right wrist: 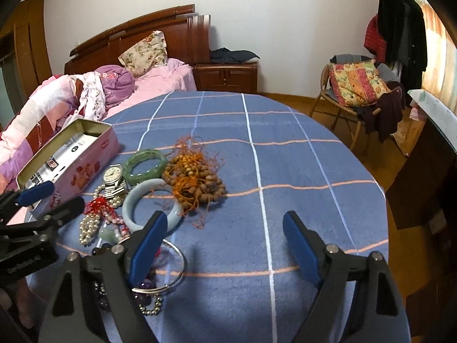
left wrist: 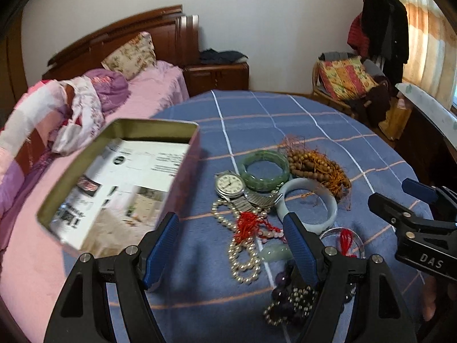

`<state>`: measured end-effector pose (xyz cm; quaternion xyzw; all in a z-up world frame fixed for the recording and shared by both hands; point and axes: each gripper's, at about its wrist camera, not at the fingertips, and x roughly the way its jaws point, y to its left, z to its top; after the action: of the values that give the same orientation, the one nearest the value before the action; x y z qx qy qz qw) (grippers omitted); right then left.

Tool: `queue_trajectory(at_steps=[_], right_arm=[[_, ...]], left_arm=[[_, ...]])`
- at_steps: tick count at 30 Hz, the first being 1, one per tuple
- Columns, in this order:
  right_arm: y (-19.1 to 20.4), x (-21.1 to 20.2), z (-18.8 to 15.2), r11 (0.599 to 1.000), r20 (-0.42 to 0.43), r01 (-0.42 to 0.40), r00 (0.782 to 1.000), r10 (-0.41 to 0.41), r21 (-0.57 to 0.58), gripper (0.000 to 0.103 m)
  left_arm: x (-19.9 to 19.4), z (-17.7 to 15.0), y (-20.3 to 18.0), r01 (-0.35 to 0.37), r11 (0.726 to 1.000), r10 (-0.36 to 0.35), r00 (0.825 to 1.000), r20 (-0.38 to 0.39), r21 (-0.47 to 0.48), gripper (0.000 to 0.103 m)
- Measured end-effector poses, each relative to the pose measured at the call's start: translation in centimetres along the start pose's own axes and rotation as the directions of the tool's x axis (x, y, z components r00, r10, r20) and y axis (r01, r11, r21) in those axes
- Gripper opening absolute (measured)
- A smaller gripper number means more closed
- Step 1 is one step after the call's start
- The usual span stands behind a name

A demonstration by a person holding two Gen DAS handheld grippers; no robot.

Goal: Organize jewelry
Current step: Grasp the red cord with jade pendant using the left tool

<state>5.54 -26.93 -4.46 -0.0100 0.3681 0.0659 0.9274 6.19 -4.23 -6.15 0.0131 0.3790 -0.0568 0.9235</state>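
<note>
A round counter (right wrist: pixel 285 148) covered in a blue checked cloth with white and orange lines carries the jewelry, and the open pink tin (right wrist: pixel 71 160) at its left edge serves as the landmark. Printed paper lines the tin's bottom. Just right of the tin lie a silver watch (right wrist: pixel 112 175) and a green jade bangle (right wrist: pixel 146 166); farther right sits a heap of brown wooden beads (right wrist: pixel 194 180) tangled with orange cord. In front of the watch lie a pale bangle (right wrist: pixel 148 205), a pearl strand (left wrist: pixel 242 254) and a red tassel (left wrist: pixel 251 224). A thin silver bangle (right wrist: pixel 177 260) lies nearer the cameras.

Behind the tin stands a bed (right wrist: pixel 160 83) with pink sheets and a dark wooden headboard. A nightstand (right wrist: pixel 228 75) stands beside it, and far right of the tin a chair (right wrist: pixel 351 94) holds a patterned cushion.

The left claw (left wrist: pixel 231 245) hovers spread wide over the pearls, gripping nothing. The right claw (right wrist: pixel 225 243) is likewise spread and empty above bare cloth.
</note>
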Motion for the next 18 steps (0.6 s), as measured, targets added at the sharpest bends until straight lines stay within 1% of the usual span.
queue_trajectory(at_steps=[1, 2, 3, 4, 5, 9, 10, 11, 12, 13, 14, 15, 16, 17, 18], right_arm=[[-0.1, 0.2, 0.1, 1.0, 0.0, -0.001, 1.0, 0.001, 0.0, 0.085], [-0.2, 0.2, 0.2, 1.0, -0.003, 0.001, 1.0, -0.001, 0.001, 0.085], [-0.3, 0.3, 0.3, 1.0, -0.004, -0.002, 1.0, 0.002, 0.003, 0.085], [-0.3, 0.4, 0.3, 1.0, -0.004, -0.005, 1.0, 0.005, 0.004, 0.085], [-0.4, 0.4, 0.3, 1.0, -0.002, -0.006, 1.0, 0.006, 0.004, 0.085], [-0.4, 0.8, 0.5, 1.0, -0.007, -0.007, 1.0, 0.007, 0.009, 0.085], [-0.5, 1.0, 0.6, 1.0, -0.008, -0.008, 1.0, 0.008, 0.008, 0.085], [-0.4, 1.1, 0.7, 1.0, -0.009, -0.008, 1.0, 0.008, 0.006, 0.085], [-0.4, 1.2, 0.9, 1.0, -0.011, -0.01, 1.0, 0.01, 0.006, 0.085], [-0.5, 1.3, 1.0, 1.0, -0.012, -0.011, 1.0, 0.011, 0.005, 0.085], [-0.4, 1.4, 1.1, 1.0, -0.012, -0.011, 1.0, 0.011, 0.003, 0.085], [-0.5, 1.4, 1.2, 1.0, -0.01, -0.012, 1.0, 0.012, 0.001, 0.085], [-0.5, 1.4, 1.3, 1.0, -0.005, -0.012, 1.0, 0.012, -0.001, 0.085], [-0.5, 1.4, 1.4, 1.0, -0.003, -0.012, 1.0, 0.012, -0.003, 0.085], [-0.5, 1.4, 1.5, 1.0, -0.004, -0.012, 1.0, 0.012, -0.005, 0.084]], left_arm=[[0.4, 0.1, -0.1, 0.011, 1.0, -0.011, 1.0, -0.009, 0.003, 0.072], [0.7, 0.2, -0.3, 0.013, 1.0, -0.013, 1.0, -0.018, 0.006, 0.066], [1.2, 0.2, -0.4, 0.017, 1.0, -0.017, 0.999, -0.033, 0.009, 0.056], [1.7, 0.3, -0.5, 0.029, 1.0, -0.028, 0.998, -0.052, 0.011, 0.053], [2.1, 0.2, -0.4, 0.037, 0.999, -0.036, 0.997, -0.069, 0.012, 0.05], [3.2, -0.5, -0.6, 0.047, 0.999, -0.045, 0.991, -0.123, 0.011, 0.049], [3.3, -0.6, -0.6, 0.059, 0.998, -0.058, 0.99, -0.129, 0.005, 0.045], [3.2, -0.6, -0.8, 0.068, 0.998, -0.067, 0.99, -0.124, 0.006, 0.032], [3.2, -0.7, -0.8, 0.066, 0.998, -0.065, 0.991, -0.121, 0.01, 0.021], [3.0, -0.8, -0.8, 0.072, 0.997, -0.07, 0.99, -0.12, 0.006, 0.021], [2.9, -0.8, -0.6, 0.073, 0.997, -0.072, 0.991, -0.111, -0.001, 0.016], [2.6, -0.7, -0.3, 0.077, 0.997, -0.078, 0.993, -0.093, -0.01, 0.007], [2.0, -0.7, -0.2, 0.092, 0.996, -0.093, 0.993, -0.074, -0.019, 0.006], [1.8, -0.6, -0.2, 0.099, 0.995, -0.1, 0.993, -0.06, -0.02, 0.002], [1.4, -0.5, -0.3, 0.107, 0.994, -0.107, 0.993, -0.043, -0.018, 0.002]])
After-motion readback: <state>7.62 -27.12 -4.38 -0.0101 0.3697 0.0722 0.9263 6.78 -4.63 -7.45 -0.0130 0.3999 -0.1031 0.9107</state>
